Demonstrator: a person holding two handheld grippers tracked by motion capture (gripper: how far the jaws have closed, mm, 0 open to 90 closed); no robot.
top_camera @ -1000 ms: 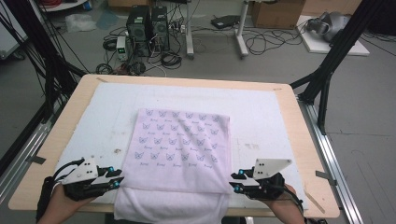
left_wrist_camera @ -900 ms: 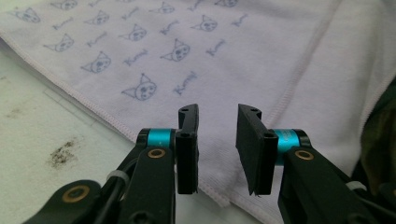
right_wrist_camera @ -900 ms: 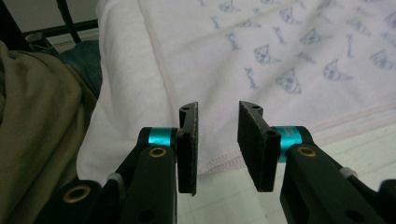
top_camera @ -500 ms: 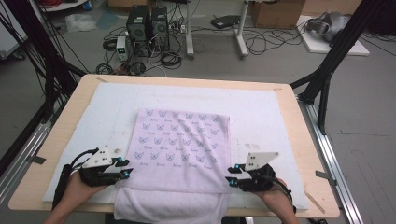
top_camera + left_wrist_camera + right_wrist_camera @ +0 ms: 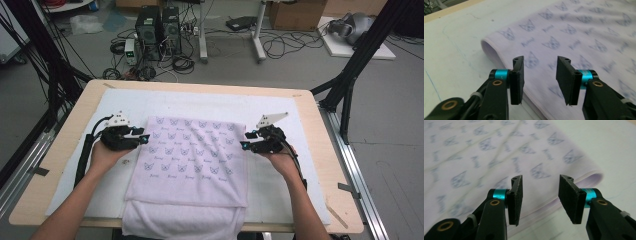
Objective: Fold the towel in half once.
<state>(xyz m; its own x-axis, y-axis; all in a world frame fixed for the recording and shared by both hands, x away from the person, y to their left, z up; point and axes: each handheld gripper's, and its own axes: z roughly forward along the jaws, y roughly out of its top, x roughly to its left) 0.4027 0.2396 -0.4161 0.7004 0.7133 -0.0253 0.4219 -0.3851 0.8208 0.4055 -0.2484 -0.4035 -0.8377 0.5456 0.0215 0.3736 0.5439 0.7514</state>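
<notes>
While both hands sit beside folded towel, jaws have just been opening, nothing between pads. Left gripper at towel's left edge, half spread, empty; a second ago nearer table's near edge. Right gripper at towel's right edge, likewise half spread, empty, also advanced. Towel flat on white mat, near flap overhanging table. Judgement: side-edge grasp imminent for next fold.

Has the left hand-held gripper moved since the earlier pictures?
Yes. The left hand-held gripper went from the table's near edge up along the towel's left side.
</notes>
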